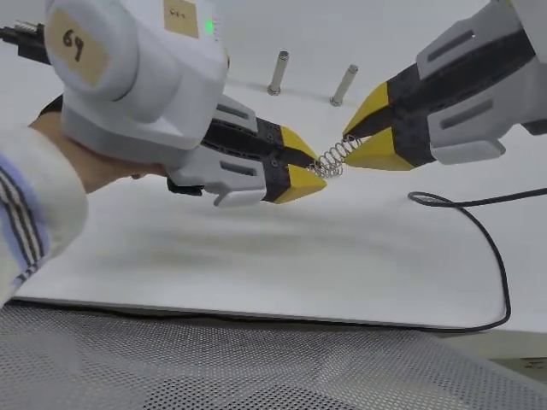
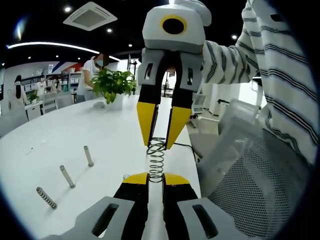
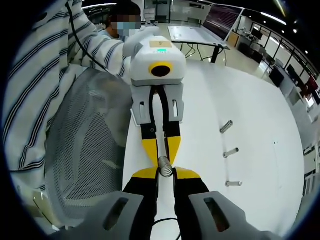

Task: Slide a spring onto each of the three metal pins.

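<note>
Steel spring (image 1: 335, 158) being held in mid-air by both of its ends.
It is being pinched at 1 end by the left gripper (image 1: 312, 175) and at the other by the right gripper (image 1: 350, 141), each pair of jaws narrowed onto the coil, above the white table (image 1: 256, 248). Well beyond it, the far pin (image 2: 88, 156) and middle pin (image 2: 67, 176) are standing bare, while the near pin (image 2: 46, 197) is already carrying a coil.

The left hand-held gripper (image 1: 319, 171) and right hand-held gripper (image 1: 348, 148) each pinch one end of a spring (image 1: 335, 157), metal pins (image 1: 278, 73) beyond.
</note>
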`<state>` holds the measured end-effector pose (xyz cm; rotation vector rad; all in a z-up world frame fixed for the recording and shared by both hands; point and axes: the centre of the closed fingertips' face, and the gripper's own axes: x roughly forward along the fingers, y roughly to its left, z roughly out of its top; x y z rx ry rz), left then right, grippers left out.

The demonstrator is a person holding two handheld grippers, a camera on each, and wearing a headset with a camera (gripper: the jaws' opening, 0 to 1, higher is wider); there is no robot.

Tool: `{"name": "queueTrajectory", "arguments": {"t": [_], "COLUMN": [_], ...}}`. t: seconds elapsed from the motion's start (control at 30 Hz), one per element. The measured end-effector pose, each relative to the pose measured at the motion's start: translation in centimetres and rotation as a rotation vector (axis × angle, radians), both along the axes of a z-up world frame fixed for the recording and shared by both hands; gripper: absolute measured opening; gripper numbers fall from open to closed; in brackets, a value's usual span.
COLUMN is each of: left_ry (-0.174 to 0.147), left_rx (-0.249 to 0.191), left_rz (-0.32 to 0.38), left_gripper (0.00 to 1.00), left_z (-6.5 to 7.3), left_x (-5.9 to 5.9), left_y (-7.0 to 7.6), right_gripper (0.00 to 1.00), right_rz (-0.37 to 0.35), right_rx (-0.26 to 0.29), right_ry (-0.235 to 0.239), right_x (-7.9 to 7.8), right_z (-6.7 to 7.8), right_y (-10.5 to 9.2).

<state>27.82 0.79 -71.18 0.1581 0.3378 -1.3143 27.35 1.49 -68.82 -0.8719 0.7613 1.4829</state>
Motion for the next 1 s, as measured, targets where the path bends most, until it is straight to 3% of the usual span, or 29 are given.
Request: {"name": "queueTrajectory", "arguments": {"t": [0.3,0.5,0.73,1.0], "left_ry": [-0.032,-0.026,-0.054,-0.062], "left_rx": [-0.012,-0.026,-0.022,-0.019], "left_rz": [-0.005,-0.005,-0.003,0.001], "left_gripper": [0.02,0.02,0.02,0.02], "left_z": [0.7,1.0,1.1,1.0], "left_x": [0.2,0.3,0.7,0.9], "left_y": [-0.1,-0.1,0.2,0.3], "right_gripper": [0.11,0.09,0.09,0.09], "right_rz": [0.058,0.067,0.093,0.122], "right_rx": [-0.009,-0.010,-0.009,-0.022], "right_ry": [-0.021,-0.016,-0.014,-0.022], "right_x": [-0.2,-0.1,-0.1,-0.1], "right_z": [-0.3,-0.5,-0.8,-1.0], "right_y": [0.7,1.2,1.6,1.7]}}
